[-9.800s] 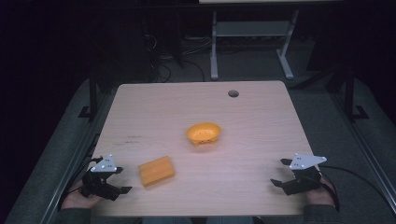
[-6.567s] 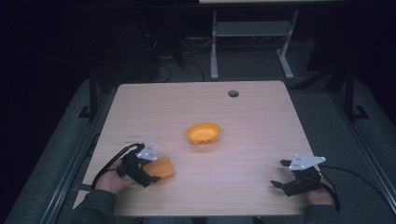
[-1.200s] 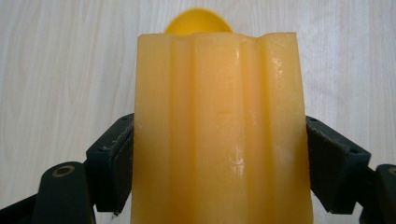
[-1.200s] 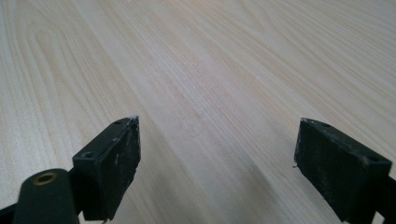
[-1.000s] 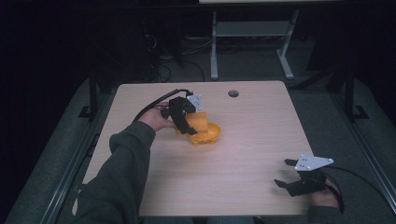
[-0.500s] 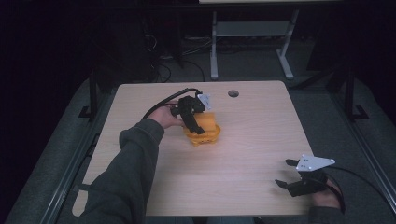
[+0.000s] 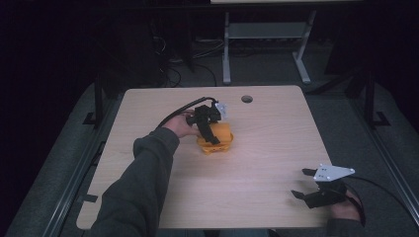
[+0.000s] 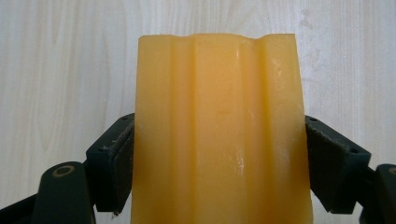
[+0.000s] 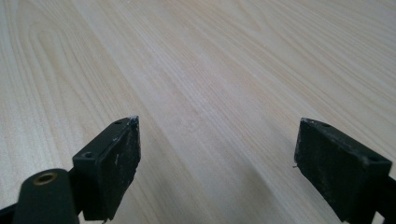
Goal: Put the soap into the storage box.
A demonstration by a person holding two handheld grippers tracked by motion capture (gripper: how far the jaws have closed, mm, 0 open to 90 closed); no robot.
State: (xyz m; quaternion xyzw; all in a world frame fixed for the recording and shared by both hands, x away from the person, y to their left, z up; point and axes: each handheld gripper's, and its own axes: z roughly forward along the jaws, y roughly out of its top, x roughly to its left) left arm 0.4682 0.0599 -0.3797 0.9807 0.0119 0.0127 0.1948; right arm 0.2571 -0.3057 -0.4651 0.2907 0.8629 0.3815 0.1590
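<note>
In the left gripper view, my left gripper is shut on a yellow-orange ridged block, pressing its two sides. In the high view this left gripper holds the block at the table's middle, right on top of an orange bowl; whether they touch I cannot tell. My right gripper rests near the table's front right corner. In the right gripper view its jaws stand wide apart, so the right gripper is open over bare wood.
The wooden table has a round cable hole near its far edge. A metal frame stand stands on the dark floor beyond the table. A sleeve reaches across the table's left half.
The block lay at the front left; my left gripper closed on it and carried it to the bowl. Over the last second it shifted slightly right over the bowl. The right gripper stayed put.
</note>
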